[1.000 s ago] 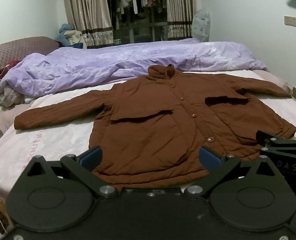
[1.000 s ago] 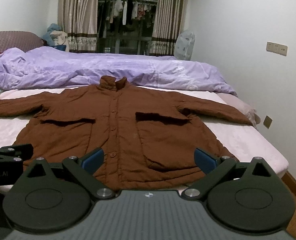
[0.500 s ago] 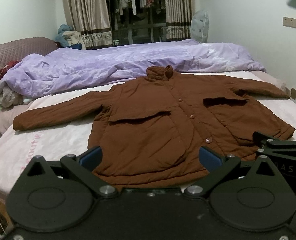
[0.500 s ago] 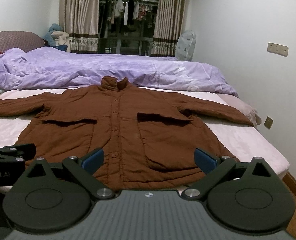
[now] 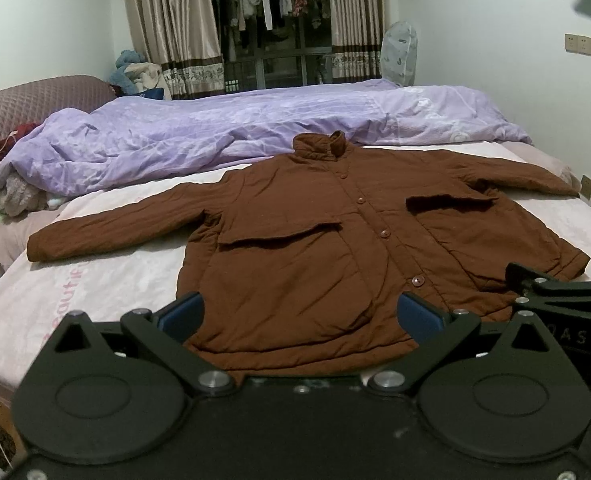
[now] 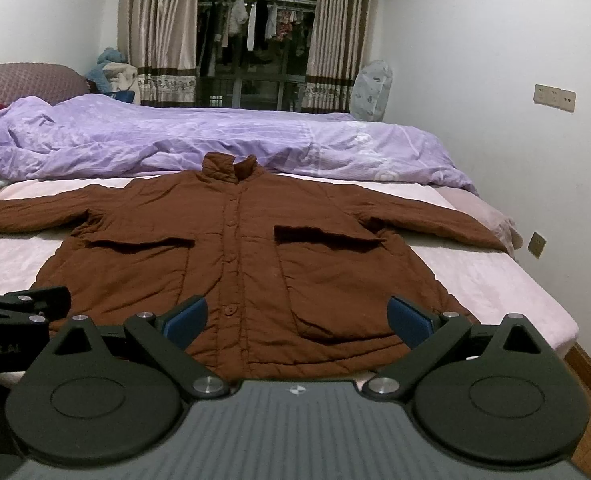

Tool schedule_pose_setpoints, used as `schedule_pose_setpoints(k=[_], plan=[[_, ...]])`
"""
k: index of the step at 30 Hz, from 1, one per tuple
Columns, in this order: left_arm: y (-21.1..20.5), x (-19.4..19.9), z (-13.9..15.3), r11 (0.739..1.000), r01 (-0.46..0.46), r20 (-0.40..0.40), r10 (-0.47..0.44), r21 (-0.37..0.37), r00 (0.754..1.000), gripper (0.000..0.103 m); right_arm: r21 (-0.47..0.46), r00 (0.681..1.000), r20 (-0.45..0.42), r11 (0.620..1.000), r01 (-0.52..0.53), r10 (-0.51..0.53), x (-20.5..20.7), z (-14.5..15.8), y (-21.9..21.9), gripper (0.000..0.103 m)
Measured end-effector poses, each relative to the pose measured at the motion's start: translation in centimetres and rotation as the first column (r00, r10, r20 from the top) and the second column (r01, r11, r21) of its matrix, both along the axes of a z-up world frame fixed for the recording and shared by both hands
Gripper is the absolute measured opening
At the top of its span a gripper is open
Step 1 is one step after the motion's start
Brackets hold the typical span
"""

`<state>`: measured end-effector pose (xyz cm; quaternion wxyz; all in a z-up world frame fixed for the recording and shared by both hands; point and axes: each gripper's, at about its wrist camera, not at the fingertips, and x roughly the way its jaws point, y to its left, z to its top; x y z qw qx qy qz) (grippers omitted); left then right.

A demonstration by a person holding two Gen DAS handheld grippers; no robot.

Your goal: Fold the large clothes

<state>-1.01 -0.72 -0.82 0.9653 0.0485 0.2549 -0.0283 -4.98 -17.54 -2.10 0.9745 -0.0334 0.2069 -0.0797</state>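
A brown padded jacket point(image 5: 335, 248) lies flat and buttoned on the pink bed sheet point(image 5: 95, 280), collar away from me, both sleeves spread out to the sides. It also fills the middle of the right wrist view point(image 6: 231, 248). My left gripper point(image 5: 301, 316) is open and empty, hovering just short of the jacket's hem on its left half. My right gripper point(image 6: 297, 318) is open and empty, just short of the hem on the right half. Each gripper shows at the edge of the other's view.
A rumpled purple duvet point(image 5: 255, 128) lies across the far half of the bed. A pile of clothes point(image 5: 11, 196) sits at the left by the headboard point(image 5: 27, 100). A white wall with a socket point(image 6: 537, 244) runs along the right; the bed's edge drops to a wooden floor point(image 6: 587, 376).
Both grippers have risen or tilted slightly, so the jacket sits a little lower in each view. Nothing was gripped, and the jacket has not moved.
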Motion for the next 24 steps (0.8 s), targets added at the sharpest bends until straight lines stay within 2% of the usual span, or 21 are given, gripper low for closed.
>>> schedule_pose_setpoints(k=[24], plan=[[0.13,0.01,-0.14,1.0,0.004,-0.006,-0.004,0.003,1.0,0.103,0.007,1.0,0.001,1.0,0.002,-0.002,0.0,0.0,-0.02,0.103]])
